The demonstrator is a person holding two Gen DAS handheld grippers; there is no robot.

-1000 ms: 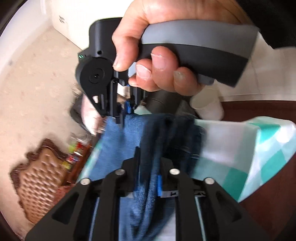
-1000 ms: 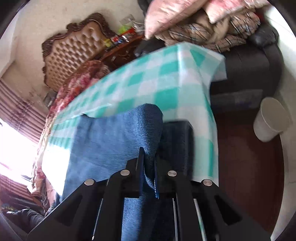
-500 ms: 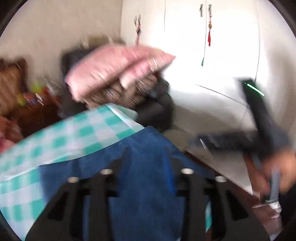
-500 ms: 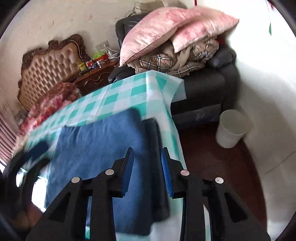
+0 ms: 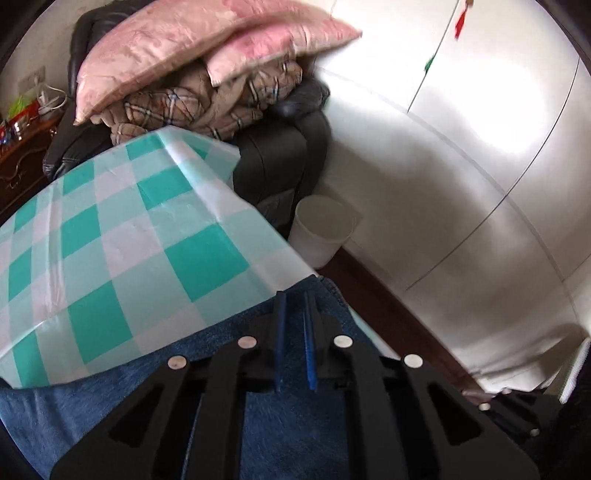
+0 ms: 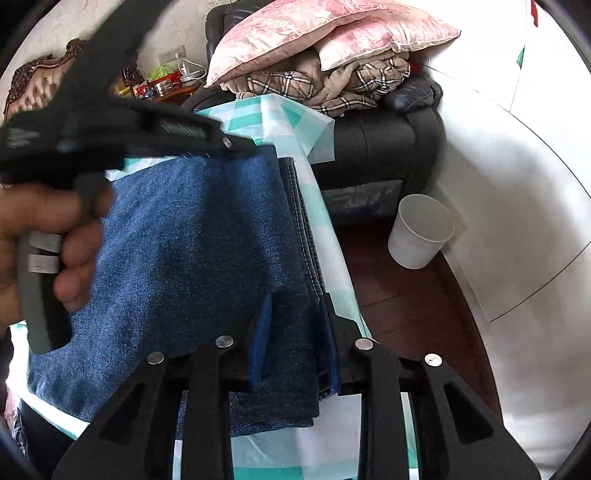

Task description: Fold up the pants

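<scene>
The blue denim pants (image 6: 192, 251) lie folded on the table with the teal and white checked cloth (image 5: 122, 236), near its right edge. In the left wrist view the pants (image 5: 288, 424) fill the bottom under my left gripper (image 5: 294, 295), whose blue pads stand a narrow gap apart with nothing between them. My right gripper (image 6: 295, 302) is open wide above the near right part of the folded pants, holding nothing. The left gripper (image 6: 243, 146) also shows in the right wrist view, at the pants' far edge, held by a hand.
A black armchair (image 6: 384, 147) piled with pink pillows (image 6: 314, 29) and a plaid blanket stands beyond the table. A white bin (image 6: 417, 229) sits on the dark wood floor by the white wardrobe (image 5: 480, 147). A carved headboard (image 6: 26, 88) is at far left.
Both grippers were shut on the denim one second ago and have let it go. The pants now lie folded on the table. The left gripper swung round toward the far edge.
</scene>
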